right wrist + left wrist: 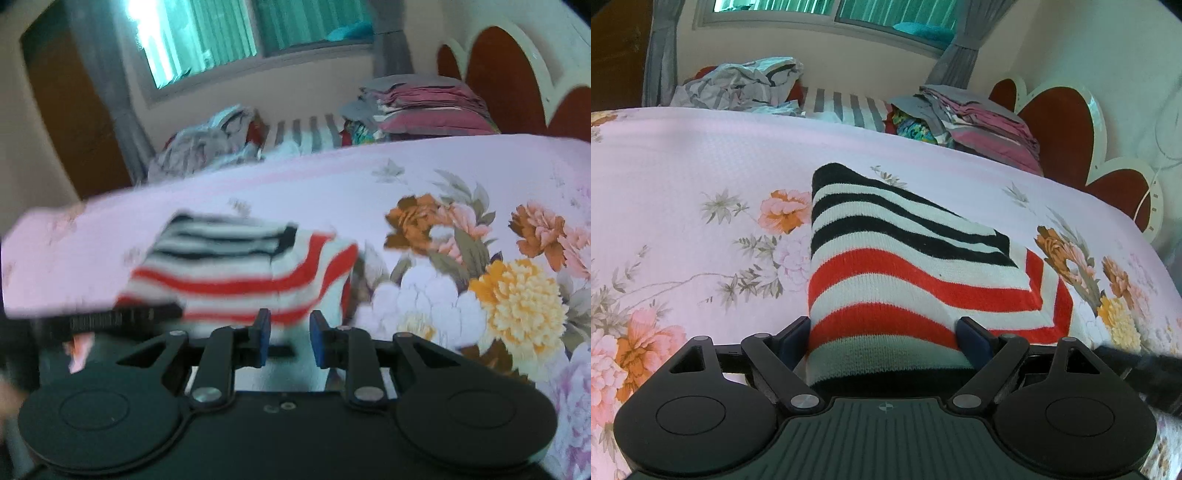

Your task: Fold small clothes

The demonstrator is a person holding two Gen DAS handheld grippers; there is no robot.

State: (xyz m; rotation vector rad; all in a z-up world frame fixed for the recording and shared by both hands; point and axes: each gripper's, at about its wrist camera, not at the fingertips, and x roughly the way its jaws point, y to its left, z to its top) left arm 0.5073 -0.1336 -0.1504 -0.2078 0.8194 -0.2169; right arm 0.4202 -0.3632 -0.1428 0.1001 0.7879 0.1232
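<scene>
A small knitted garment [905, 266] with black, white and red stripes lies folded on the pink floral bedspread [683, 166]. My left gripper [882, 341] is open, its blue-padded fingers [792, 343] standing wide on either side of the garment's near end. In the blurred right wrist view the same garment [236, 273] lies ahead and to the left. My right gripper [290, 341] is open with a narrow gap and holds nothing, just at the garment's near right edge. The left gripper's body [122, 319] shows at its left.
A stack of folded pink and grey clothes [982, 118] sits at the bed's far right by the red and white headboard [1067, 122]. A crumpled grey heap [738, 86] lies far left under the window. A striped cloth [849, 107] lies between them.
</scene>
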